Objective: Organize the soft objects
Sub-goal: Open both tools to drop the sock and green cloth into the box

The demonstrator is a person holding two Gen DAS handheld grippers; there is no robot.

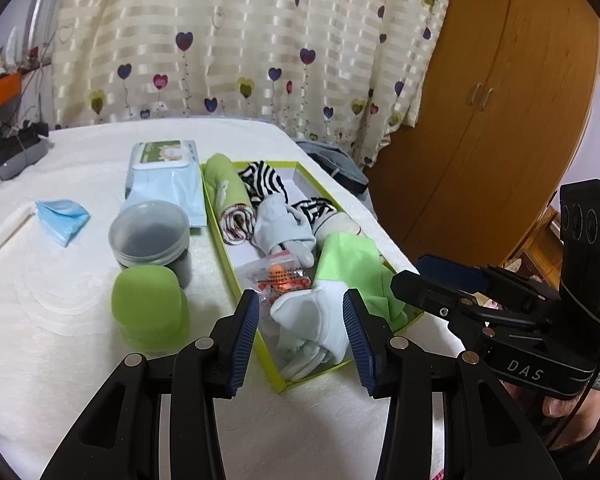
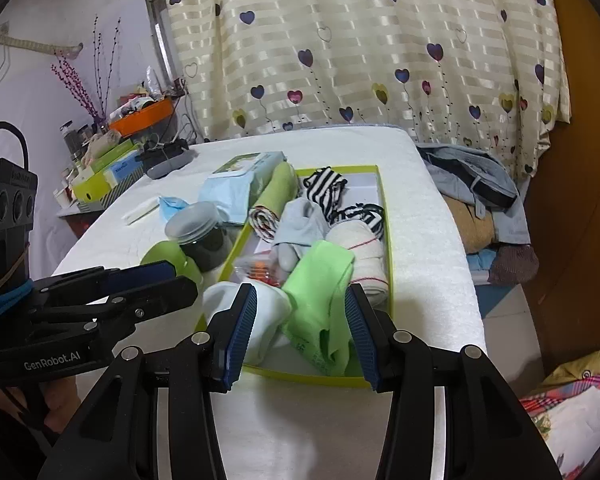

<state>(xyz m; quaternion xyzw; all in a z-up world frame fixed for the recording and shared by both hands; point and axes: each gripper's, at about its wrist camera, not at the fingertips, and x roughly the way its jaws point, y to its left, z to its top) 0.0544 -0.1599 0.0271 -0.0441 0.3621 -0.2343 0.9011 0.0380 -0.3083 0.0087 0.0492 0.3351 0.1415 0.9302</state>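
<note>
Both grippers hung over the near end of the green box [image 1: 288,385], jaws apart and gripping nothing. Left gripper [image 1: 302,336] framed the white sock [image 1: 320,320], which lay loose in the box's near corner, pads clear of it on both sides. Right gripper [image 2: 300,332] stood spread above the lime cloth [image 2: 320,304], crumpled just beside that white sock; no pad pressed on it. Further up the box sat a pale grey sock [image 1: 280,224], a striped black-and-white piece [image 1: 264,182], a rolled green cloth [image 1: 226,184] along the left wall, and a cream roll with a red line [image 2: 360,248] on the right. A clear packet with something orange [image 1: 278,274] lay in the middle. Out on the white surface [image 1: 60,300], left of the box, stood a lime cap [image 1: 148,304], a dark jar [image 1: 152,240] behind it, a wipes pack [image 1: 168,176], and a blue mask [image 1: 62,218] well apart. A heart-print curtain [image 1: 260,48] hung behind it all.
</note>
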